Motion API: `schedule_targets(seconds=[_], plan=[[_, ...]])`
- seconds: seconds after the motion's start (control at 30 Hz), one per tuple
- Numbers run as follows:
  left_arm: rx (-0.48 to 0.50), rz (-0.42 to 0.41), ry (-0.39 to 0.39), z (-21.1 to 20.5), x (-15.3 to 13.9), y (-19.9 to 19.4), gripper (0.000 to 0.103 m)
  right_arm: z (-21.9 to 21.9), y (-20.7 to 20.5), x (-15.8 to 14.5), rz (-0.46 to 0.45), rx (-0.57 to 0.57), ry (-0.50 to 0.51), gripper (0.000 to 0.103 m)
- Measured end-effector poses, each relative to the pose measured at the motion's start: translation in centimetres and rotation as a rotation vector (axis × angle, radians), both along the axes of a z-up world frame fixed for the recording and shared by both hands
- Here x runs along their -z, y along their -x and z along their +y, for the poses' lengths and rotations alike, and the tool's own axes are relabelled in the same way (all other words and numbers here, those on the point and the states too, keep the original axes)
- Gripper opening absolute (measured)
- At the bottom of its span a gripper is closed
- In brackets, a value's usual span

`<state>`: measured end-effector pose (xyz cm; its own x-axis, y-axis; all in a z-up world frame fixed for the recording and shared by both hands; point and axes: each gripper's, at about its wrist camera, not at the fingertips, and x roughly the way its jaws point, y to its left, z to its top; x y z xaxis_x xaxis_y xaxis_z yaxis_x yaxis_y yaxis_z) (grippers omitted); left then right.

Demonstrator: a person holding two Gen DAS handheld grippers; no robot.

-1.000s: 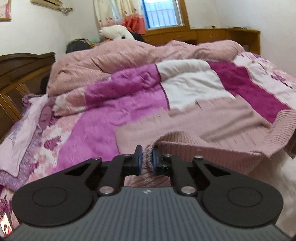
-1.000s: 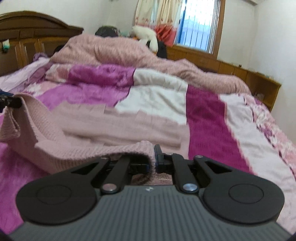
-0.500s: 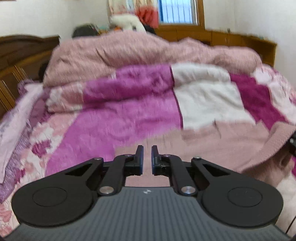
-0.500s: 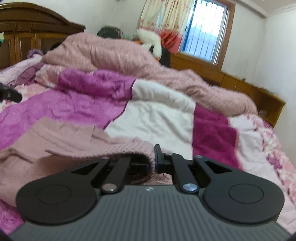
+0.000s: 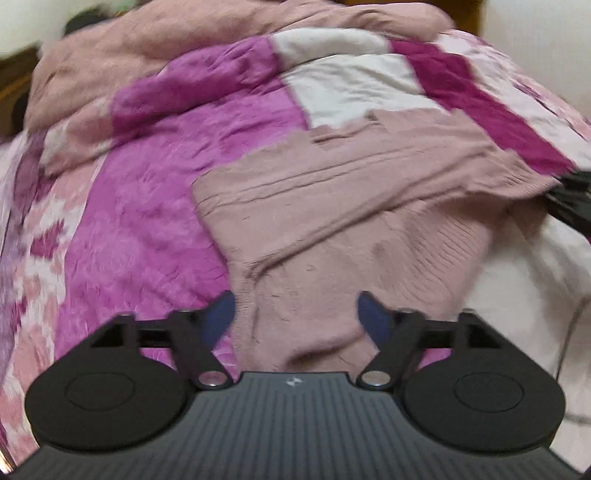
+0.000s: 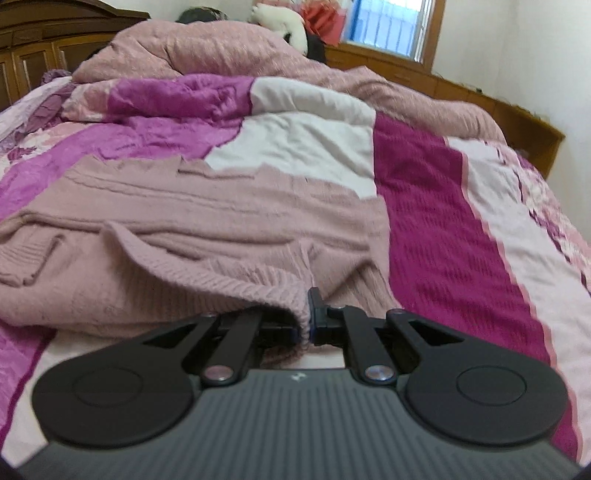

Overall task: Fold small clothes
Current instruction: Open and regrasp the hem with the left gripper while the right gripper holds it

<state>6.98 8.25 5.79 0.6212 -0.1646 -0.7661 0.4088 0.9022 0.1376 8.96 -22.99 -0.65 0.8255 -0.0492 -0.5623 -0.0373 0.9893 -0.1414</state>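
While right claw pins sweater hem, left claw wide

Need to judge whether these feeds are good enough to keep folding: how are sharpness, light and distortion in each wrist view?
Left wrist view: motion smear across the quilt and pink knit sweater, worst toward the top; open left hand-held gripper sharper. Right wrist view: clearer, knit ribs readable at the shut right hand-held gripper; window bright, slightly blown. Both: fisheye bending at the edges.
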Motion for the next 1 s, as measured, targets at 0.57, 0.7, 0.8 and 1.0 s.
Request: schedule_targets(seconds=[0.57,0.7,0.8,1.0], plan=[[0.12,0.02,-0.194,0.0,4.7,-0.2,0.06,1.2,0.5,0.1,0.014,0.006,0.036,0.009],[0.185,0.012,-0.163,0.0,5.3,-0.4,0.06,1.5,0.4,0.3,0.019,0.0,0.043,0.009],[0.253,-0.001,-0.136,-1.0,5.5,-0.4,0.06,1.7,0.4,0.4,0.021,-0.001,0.042,0.009],[0.213,0.04,-0.069,-2.3,7.3,-2.7,0.048,2.0,0.5,0.7,0.017,-0.001,0.047,0.009]])
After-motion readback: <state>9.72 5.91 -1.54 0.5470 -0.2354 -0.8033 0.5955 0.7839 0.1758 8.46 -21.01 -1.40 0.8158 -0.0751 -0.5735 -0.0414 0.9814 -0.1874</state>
